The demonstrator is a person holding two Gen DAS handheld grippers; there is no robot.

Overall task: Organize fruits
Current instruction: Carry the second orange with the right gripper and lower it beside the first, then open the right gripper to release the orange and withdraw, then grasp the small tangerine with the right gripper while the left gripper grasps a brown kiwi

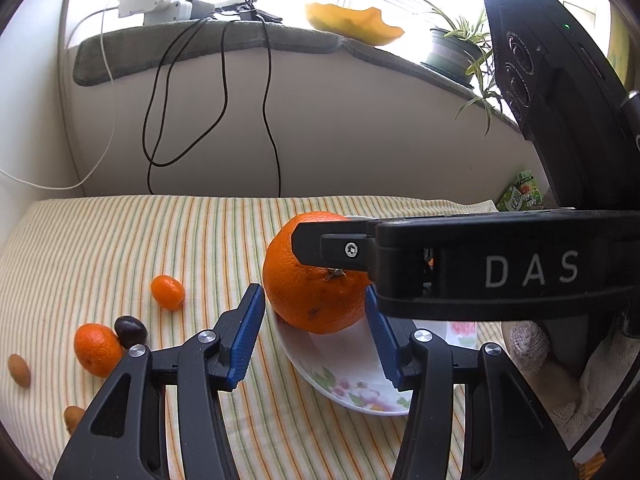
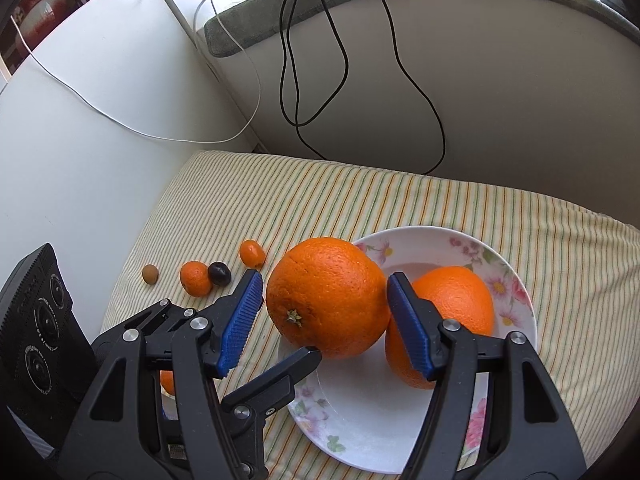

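My right gripper (image 2: 324,312) clamps large orange (image 2: 326,298) over floral plate (image 2: 420,240); left gripper (image 1: 316,332) fingers apart around it.

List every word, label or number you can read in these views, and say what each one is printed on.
"D A S": white capitals on the black body of the right gripper, seen from the left wrist view.
Green packet by the wall: printed characters, too small to read.
Black camera unit in the right wrist view: white lettering ringing its lenses, too blurred to read.
Nothing else carries readable text.
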